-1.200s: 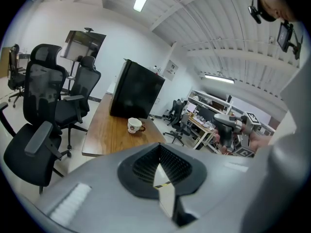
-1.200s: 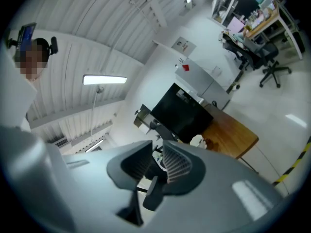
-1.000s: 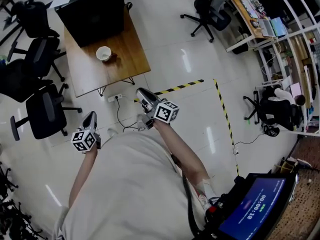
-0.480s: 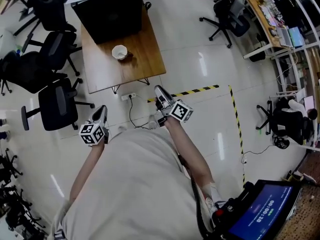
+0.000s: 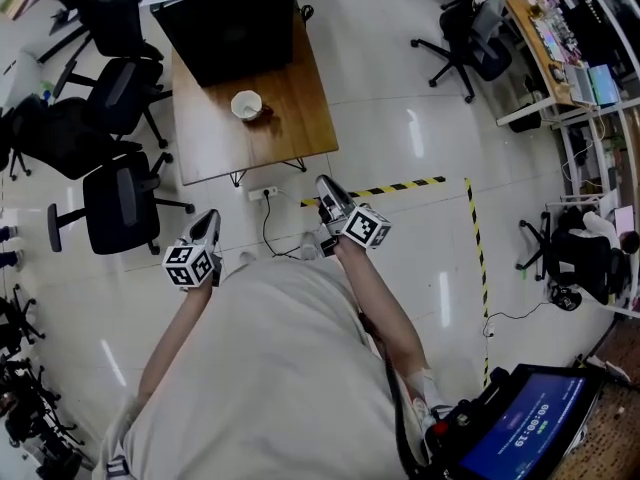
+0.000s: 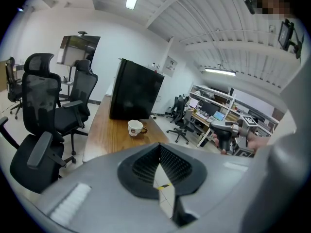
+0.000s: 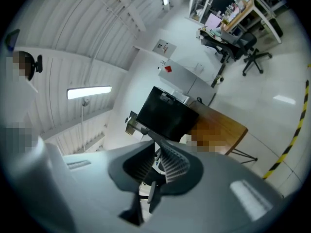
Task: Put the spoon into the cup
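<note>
an open office or lab: swivel chairs [image 5: 115,203] round a wooden worktop [image 5: 260,143], desks with screens [image 5: 560,48] along one side, striped tape [image 5: 400,185] on the glossy floor [image 5: 420,88].

Wooden tabletop [image 5: 275,133] ahead of both tools, well apart from left tool [image 5: 208,223] and right tool [image 5: 327,186]. White cup [image 5: 246,105] upright on it, about mid-surface, ahead of gap between tools. Large black box [image 5: 235,18] on far end, beyond cup, not touching it. Pale glossy floor [image 5: 400,88] beneath tools. On floor: yellow-black tape [image 5: 385,183] running off to right of right tool; white power strip [image 5: 263,192] between tools, below tabletop's near edge; black office chairs [image 5: 110,203] left of left tool.
</note>
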Demonstrator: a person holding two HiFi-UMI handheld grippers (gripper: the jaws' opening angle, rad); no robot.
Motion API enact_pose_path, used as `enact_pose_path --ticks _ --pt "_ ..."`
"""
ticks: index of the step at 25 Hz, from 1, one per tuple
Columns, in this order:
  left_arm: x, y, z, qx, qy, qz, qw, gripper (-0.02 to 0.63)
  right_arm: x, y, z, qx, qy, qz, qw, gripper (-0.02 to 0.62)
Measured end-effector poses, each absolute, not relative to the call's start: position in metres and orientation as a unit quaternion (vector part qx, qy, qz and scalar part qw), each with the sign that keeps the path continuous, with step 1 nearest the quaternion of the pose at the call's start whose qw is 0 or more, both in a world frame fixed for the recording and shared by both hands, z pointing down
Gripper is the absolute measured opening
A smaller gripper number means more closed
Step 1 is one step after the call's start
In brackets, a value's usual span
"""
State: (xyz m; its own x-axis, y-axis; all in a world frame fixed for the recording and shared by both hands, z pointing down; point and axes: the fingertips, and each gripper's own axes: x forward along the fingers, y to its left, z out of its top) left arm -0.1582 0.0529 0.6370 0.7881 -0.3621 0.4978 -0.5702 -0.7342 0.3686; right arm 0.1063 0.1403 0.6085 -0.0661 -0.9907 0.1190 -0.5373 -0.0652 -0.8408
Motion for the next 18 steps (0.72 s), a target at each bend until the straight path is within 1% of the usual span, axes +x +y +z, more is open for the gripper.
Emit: enact_pose_path --ticks 8,18 --pt "-0.147 0.065 0.64 0.907 -0.261 0.205 0.26 0.003 0.11 0.146 0.606 -0.612 0.636 -0.383 0.272 0.026" --pt "-0.12 0.087 0.645 0.906 -0.257 0.214 0.259 0.003 0.133 0.166 0.613 -0.616 0.643 -0.378 0.253 0.026"
